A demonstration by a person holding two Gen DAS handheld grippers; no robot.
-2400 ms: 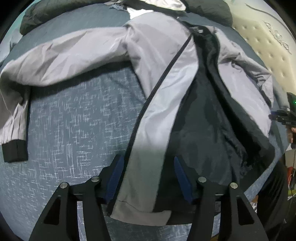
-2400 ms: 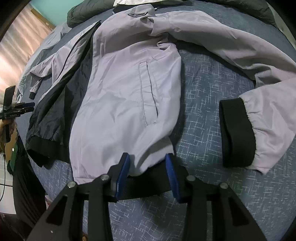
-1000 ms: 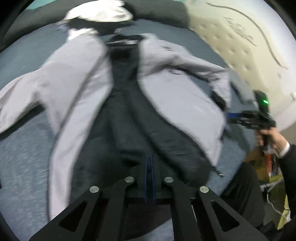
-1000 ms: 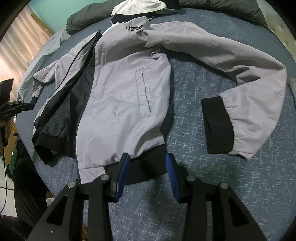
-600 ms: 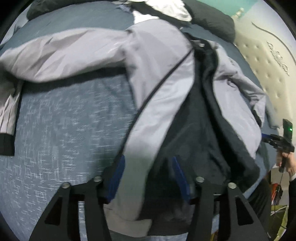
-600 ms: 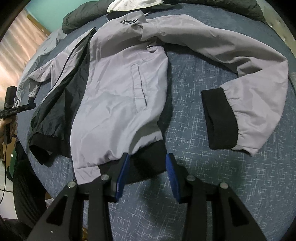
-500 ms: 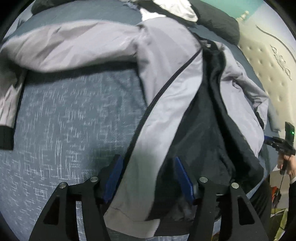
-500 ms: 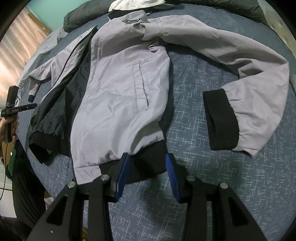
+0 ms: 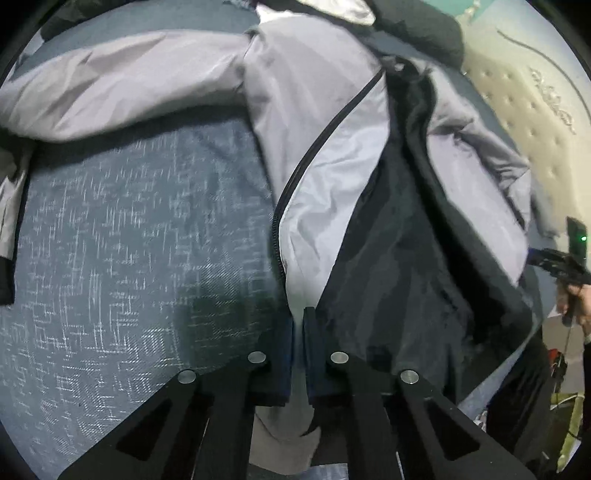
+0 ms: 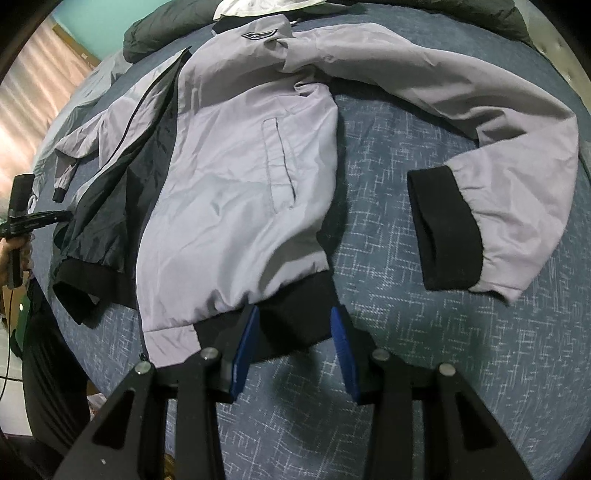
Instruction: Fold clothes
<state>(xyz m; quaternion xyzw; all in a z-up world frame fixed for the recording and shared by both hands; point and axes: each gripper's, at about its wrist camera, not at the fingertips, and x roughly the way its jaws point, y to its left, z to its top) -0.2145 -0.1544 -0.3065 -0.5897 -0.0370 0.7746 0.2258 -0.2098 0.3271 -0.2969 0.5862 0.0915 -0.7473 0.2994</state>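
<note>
Jacket (image 10: 236, 173) lies spread on the bed (image 10: 424, 332), front up and unzipped, grey shell with black lining (image 9: 399, 258) showing along the open front. One front panel lies flat with its slit pocket (image 10: 280, 166) facing up; I cannot see into the pocket. The other panel is folded back so the lining shows beside the zip (image 9: 317, 144).

My left tongs (image 9: 298, 332) are pinched shut on the grey front edge of the jacket, just by the zip near the hem; the cloth runs down between the two dark pads and comes out below them. My right tongs (image 10: 295, 332) stand partly open, straddling the black hem band (image 10: 291, 314) at the corner of the flat panel. The blue pads sit on either side of the band, and I cannot tell whether they press on it.

One sleeve stretches out across the bed and bends back, its black cuff (image 10: 443, 229) lying flat on the cover, well apart from the hem. The other sleeve (image 9: 110, 96) reaches out to the far side. Dark bedding (image 10: 166, 33) lies bunched beyond the collar. A padded headboard (image 9: 532, 110) stands at the side of the bed.
</note>
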